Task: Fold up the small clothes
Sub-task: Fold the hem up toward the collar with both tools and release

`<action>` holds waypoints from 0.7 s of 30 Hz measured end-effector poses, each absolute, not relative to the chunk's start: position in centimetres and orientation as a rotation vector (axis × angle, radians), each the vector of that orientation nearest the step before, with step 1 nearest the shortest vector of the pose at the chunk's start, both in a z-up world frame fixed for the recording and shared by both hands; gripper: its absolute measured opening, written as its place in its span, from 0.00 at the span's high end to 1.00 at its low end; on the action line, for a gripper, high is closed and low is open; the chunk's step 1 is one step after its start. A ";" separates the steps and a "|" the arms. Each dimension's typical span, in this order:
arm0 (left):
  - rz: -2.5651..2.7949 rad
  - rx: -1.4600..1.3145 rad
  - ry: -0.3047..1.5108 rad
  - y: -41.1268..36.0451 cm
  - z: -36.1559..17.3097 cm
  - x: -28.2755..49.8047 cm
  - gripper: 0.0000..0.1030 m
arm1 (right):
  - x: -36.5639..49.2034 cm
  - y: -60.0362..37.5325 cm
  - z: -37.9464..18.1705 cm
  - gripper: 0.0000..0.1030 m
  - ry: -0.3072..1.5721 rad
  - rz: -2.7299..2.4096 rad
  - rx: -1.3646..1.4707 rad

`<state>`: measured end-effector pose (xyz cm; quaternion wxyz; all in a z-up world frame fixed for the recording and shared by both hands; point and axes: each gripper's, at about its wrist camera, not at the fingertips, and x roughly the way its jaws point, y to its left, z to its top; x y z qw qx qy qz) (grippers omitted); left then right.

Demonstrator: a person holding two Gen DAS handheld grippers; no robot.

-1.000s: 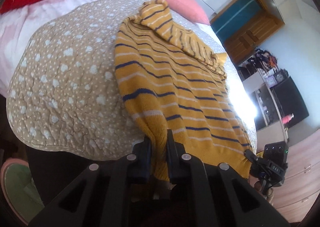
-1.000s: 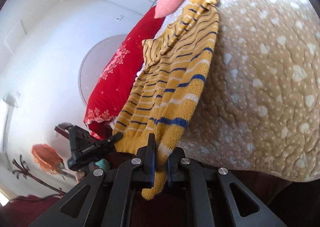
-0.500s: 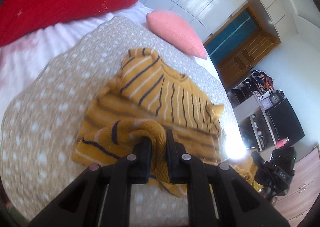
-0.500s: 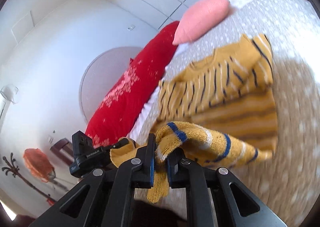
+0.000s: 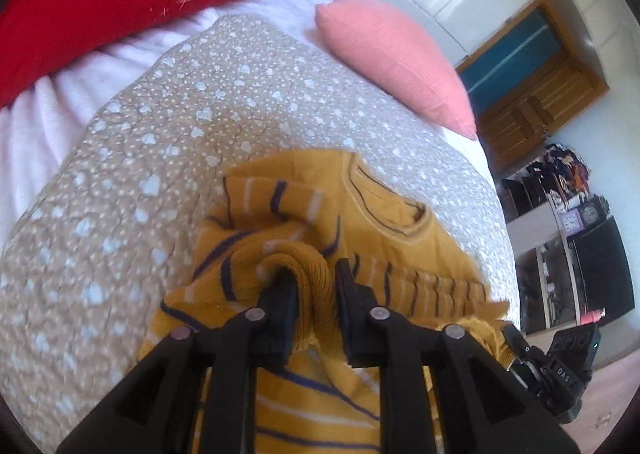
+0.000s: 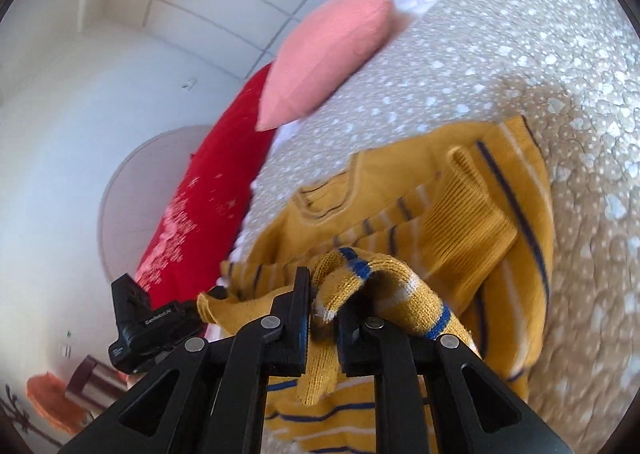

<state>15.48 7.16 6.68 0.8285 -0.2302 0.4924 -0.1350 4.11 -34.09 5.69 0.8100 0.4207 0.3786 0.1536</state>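
Left hand-held gripper point(image 5: 314, 286) and right hand-held gripper point(image 6: 323, 304) each clamped on a bunched hem fold of the yellow striped sweater point(image 5: 384, 213). The sweater lies doubled over on the spotted quilt point(image 5: 160, 157) of the bed, near a pink pillow point(image 5: 392, 57).

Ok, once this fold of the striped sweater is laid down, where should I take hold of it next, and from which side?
Probably the side edge of the folded sweater, near its outer corners, coming in low from the bare quilt. That edge lies straight with open quilt beside it, so fingers can slide under all layers. Both the left gripper and right gripper are now shut on bunched knit at the hem.
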 end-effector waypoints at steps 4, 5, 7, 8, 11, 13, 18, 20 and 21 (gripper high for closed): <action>-0.270 -0.575 1.073 7.9 5.0 19.1 0.62 | 6.8 -36.9 2.9 0.42 0.797 0.264 1.051; -0.263 -0.586 1.075 8.0 4.8 19.7 0.59 | 7.3 -37.5 2.4 0.42 0.792 0.262 1.085; -0.265 -0.608 1.070 8.4 4.9 20.8 0.55 | 8.0 -38.3 2.0 0.42 0.776 0.253 1.118; -0.267 -0.616 1.061 8.5 5.2 21.2 0.51 | 8.2 -38.7 2.2 0.42 0.766 0.235 1.110; -0.229 -0.600 1.002 9.6 6.8 21.6 0.37 | 8.4 -40.0 3.7 0.35 0.739 0.138 1.032; -0.216 -0.572 0.978 10.3 8.1 21.3 0.35 | 7.5 -40.8 5.1 0.33 0.716 0.133 0.990; -0.216 -0.427 0.950 10.7 10.7 18.3 0.31 | 3.4 -40.0 8.3 0.33 0.747 0.145 0.726; -0.225 -0.371 0.959 10.7 11.1 16.3 0.31 | 1.6 -38.7 8.4 0.34 0.786 0.172 0.639; -0.235 -0.361 0.966 10.8 11.2 15.4 0.30 | 1.1 -38.1 8.2 0.34 0.801 0.179 0.606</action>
